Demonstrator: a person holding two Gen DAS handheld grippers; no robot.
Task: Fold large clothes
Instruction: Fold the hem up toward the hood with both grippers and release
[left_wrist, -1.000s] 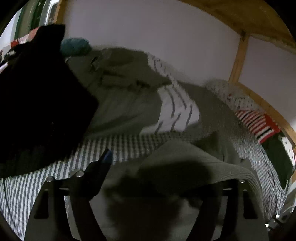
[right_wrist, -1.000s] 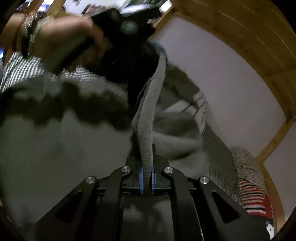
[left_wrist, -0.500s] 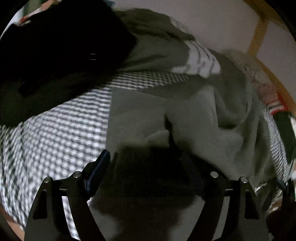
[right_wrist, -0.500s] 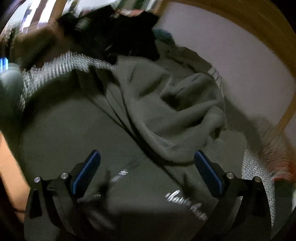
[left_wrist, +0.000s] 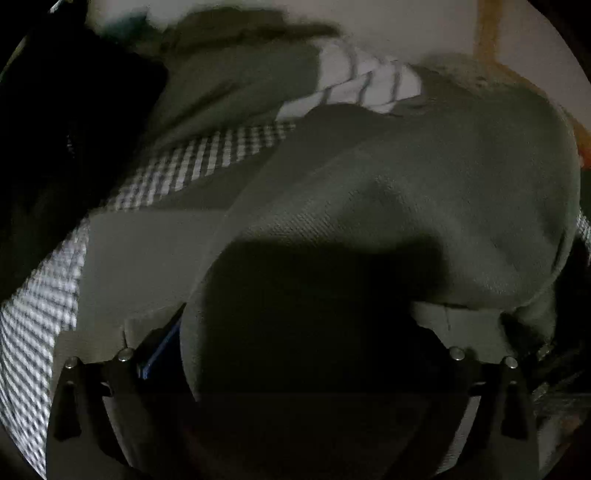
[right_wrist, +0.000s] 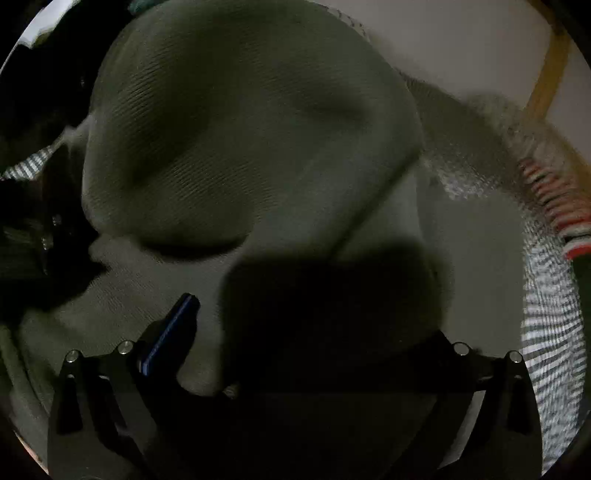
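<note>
A large grey-green sweatshirt (left_wrist: 424, 192) lies bunched on the checked bedspread (left_wrist: 207, 162). My left gripper (left_wrist: 295, 321) hangs low over it with its jaws opening. A thick fold of the cloth bulges up between them and hides the right finger. The blue pad (left_wrist: 159, 350) of the left finger shows beside the fold and is not pressing on it. In the right wrist view the same sweatshirt (right_wrist: 240, 129) fills the picture. My right gripper (right_wrist: 314, 314) stands open wide over it, one blue pad (right_wrist: 173, 325) showing, the other finger lost in shadow.
A pile of black clothing (left_wrist: 55, 129) lies at the left, and a white striped garment (left_wrist: 362, 88) at the back by the wall. A red-striped item (right_wrist: 554, 195) lies at the right on the bedspread (right_wrist: 546, 332). A wooden bed frame (right_wrist: 550, 66) runs behind.
My right gripper let go of the ribbed grey hem, opened wide and swung down over the sweatshirt. My left gripper sank toward the cloth and its jaws spread wider.
</note>
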